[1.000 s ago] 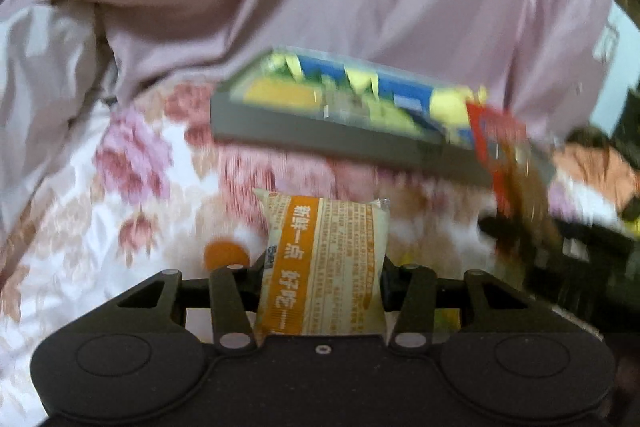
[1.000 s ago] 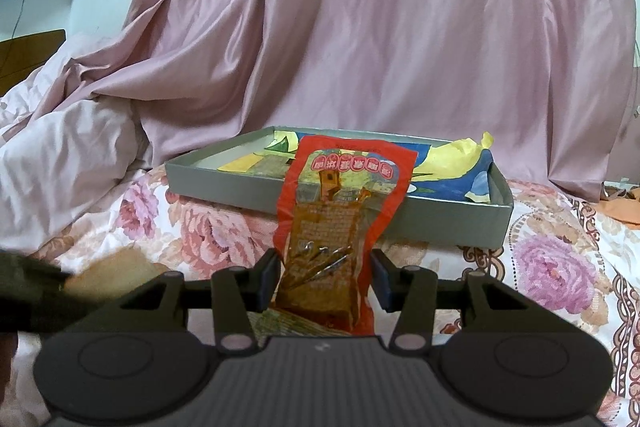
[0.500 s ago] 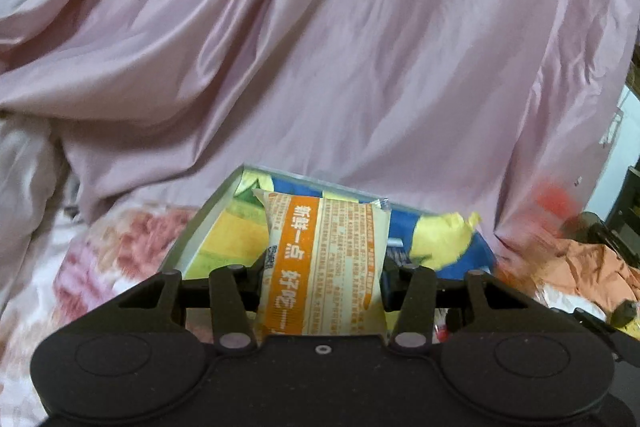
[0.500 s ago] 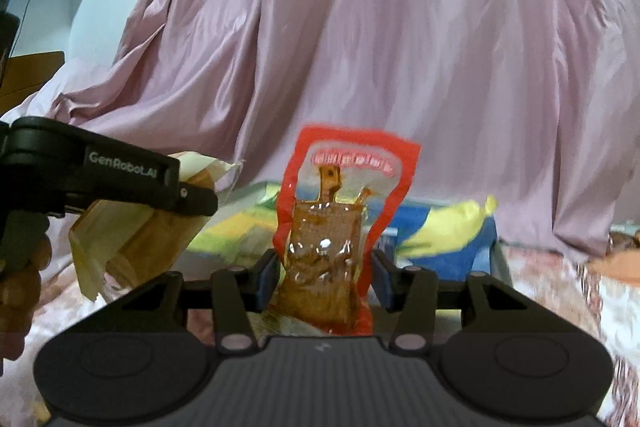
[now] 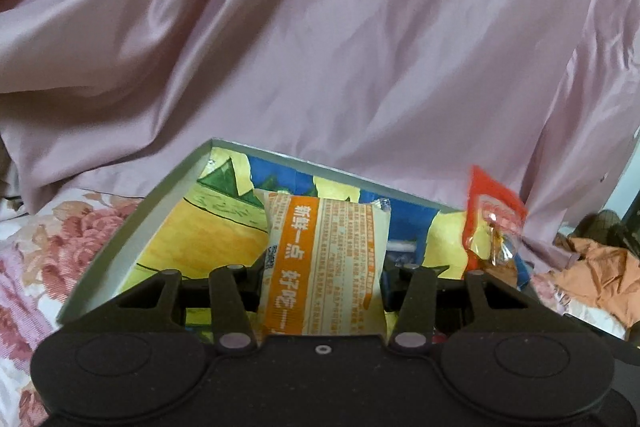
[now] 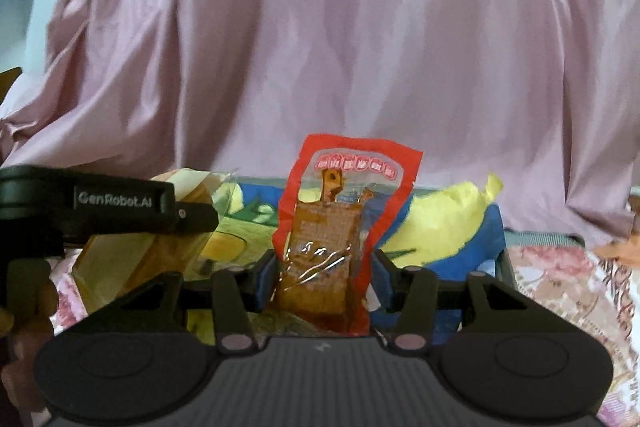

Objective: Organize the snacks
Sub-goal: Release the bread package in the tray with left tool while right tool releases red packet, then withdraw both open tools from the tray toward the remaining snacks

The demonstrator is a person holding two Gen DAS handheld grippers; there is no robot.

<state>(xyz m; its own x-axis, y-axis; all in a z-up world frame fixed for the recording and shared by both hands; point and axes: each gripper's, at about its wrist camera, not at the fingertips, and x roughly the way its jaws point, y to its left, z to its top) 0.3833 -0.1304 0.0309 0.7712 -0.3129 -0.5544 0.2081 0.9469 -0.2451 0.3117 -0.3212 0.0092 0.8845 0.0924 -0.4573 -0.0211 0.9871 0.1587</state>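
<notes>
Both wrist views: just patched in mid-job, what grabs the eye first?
The orange-and-cream snack packet stands clamped in the left gripper, poised over the grey tray with its bright yellow-and-blue lining. The red snack pouch is pinched in the right gripper beside it. Rumpled pink cloth fills the background.

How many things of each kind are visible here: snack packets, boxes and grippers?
Snack packets: 2, the orange-striped packet in the left gripper and the red packet in the right gripper.
Boxes: 1, the shallow grey box.
Grippers: 2.
Total: 5.
</notes>
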